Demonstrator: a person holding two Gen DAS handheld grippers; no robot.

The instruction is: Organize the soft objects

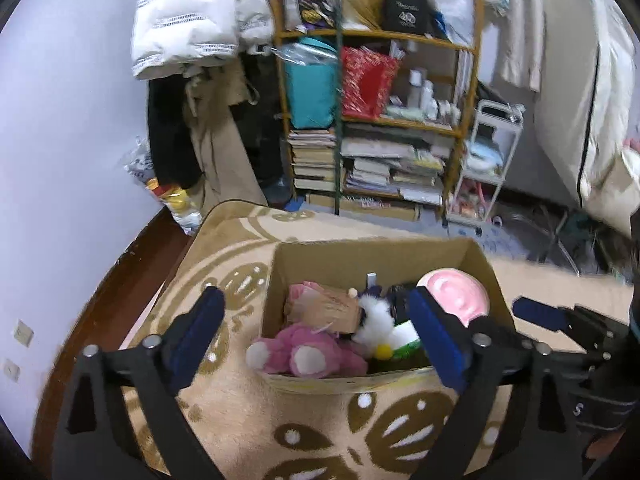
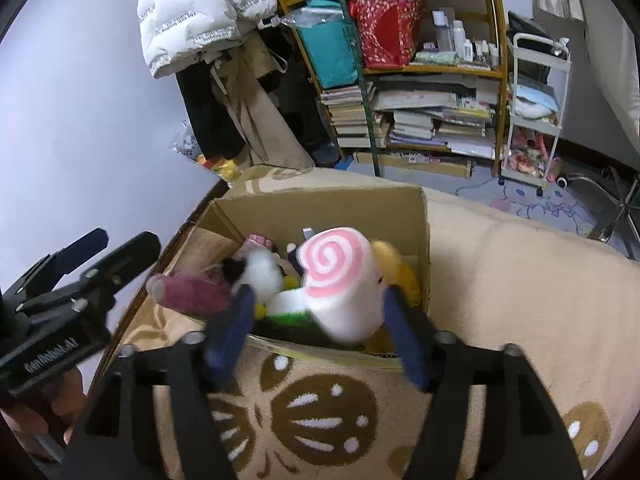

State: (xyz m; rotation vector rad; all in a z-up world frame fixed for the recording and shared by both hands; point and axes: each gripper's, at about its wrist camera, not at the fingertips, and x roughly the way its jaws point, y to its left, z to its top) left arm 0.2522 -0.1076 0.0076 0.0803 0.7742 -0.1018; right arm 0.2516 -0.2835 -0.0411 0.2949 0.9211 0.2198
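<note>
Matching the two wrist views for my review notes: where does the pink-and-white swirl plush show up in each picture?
Left wrist: the swirl plush sits right of centre, at the right end of the cardboard box, partly behind the left gripper's right finger.
Right wrist: the swirl plush is at centre, between the open fingers of the right gripper.
Shared landmark: the wooden bookshelf behind the box.

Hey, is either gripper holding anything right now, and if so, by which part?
Nothing is held. The left gripper stands open above the cardboard box, and the right gripper is open around the pink swirl plush, pads clear of it.
</note>
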